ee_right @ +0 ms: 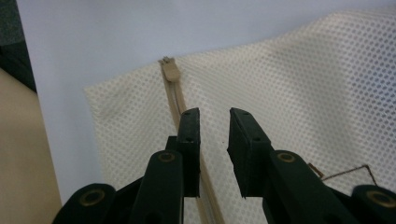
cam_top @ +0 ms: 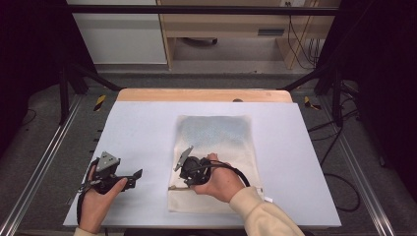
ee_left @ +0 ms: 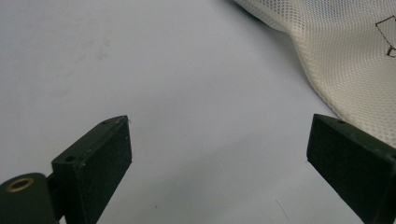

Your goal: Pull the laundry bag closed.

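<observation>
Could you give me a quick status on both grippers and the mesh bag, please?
Left gripper open, beside mesh bag. Right gripper nearly closed above zipper, gripping nothing. Nothing in the way.

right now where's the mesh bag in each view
High view: the mesh bag lies flat at the table's centre-right, under the right gripper.
Left gripper view: its rumpled edge fills the upper right corner, beyond the open jaws.
Right gripper view: it spreads across the right and centre, its zipper running between the jaws.
Shared landmark: the pale table surface beside the bag.
</observation>
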A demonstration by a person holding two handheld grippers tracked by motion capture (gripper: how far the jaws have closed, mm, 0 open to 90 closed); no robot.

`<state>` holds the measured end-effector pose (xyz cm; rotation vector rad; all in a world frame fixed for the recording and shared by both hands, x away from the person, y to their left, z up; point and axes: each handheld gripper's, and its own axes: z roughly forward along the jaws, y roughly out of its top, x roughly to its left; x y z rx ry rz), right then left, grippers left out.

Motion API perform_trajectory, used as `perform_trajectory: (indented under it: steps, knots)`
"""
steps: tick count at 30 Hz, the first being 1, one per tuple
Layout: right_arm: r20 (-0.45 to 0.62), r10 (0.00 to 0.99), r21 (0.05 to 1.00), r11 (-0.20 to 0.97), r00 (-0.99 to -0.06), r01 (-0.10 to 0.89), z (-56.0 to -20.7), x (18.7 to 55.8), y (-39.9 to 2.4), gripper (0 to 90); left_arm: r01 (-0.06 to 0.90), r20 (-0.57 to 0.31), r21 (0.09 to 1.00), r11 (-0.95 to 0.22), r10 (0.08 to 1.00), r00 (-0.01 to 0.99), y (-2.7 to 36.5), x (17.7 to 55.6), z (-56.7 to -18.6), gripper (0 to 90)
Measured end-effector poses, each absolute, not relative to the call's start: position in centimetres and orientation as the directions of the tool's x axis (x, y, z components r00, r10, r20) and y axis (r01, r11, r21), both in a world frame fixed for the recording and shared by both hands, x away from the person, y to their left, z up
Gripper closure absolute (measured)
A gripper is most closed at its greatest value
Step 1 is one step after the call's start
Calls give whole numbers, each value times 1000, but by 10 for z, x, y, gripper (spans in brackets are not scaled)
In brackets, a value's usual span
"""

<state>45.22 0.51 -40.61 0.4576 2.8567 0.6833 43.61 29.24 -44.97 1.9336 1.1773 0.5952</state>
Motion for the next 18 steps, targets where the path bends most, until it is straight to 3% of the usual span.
perform_trajectory:
  steps: [18]
  knots:
    - [-63,258,450,869,-964,203,-412,451,37,785,531,15,791,-303,878,479,288,439,-453,66]
